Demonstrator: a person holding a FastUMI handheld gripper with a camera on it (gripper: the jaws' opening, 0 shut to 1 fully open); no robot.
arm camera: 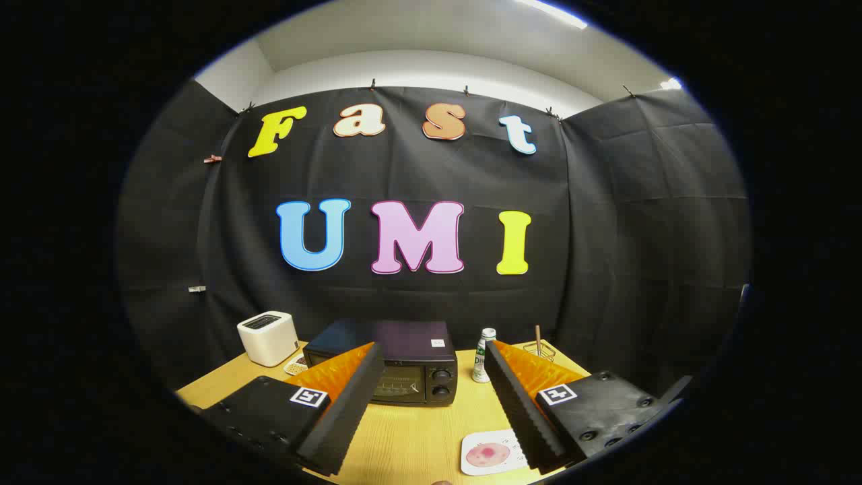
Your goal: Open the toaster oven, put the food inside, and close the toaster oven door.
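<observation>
Fingers of the black-and-orange gripper point(427, 397) stood wide apart above the light wooden table point(417, 438), holding nothing. Beyond them sat the black toaster oven point(404, 367), door closed. A white square plate with pink food point(490, 453) lay just inside the right finger; a white bottle point(483, 355) stood right of the oven, and a white toaster point(268, 337) to its left.

Bright ceiling strip light point(552, 12) overhead — sharp focus, fisheye-bent edges.

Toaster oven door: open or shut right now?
Shut. The toaster oven door sits flush against its front, beyond the open, empty hand-held gripper.
</observation>
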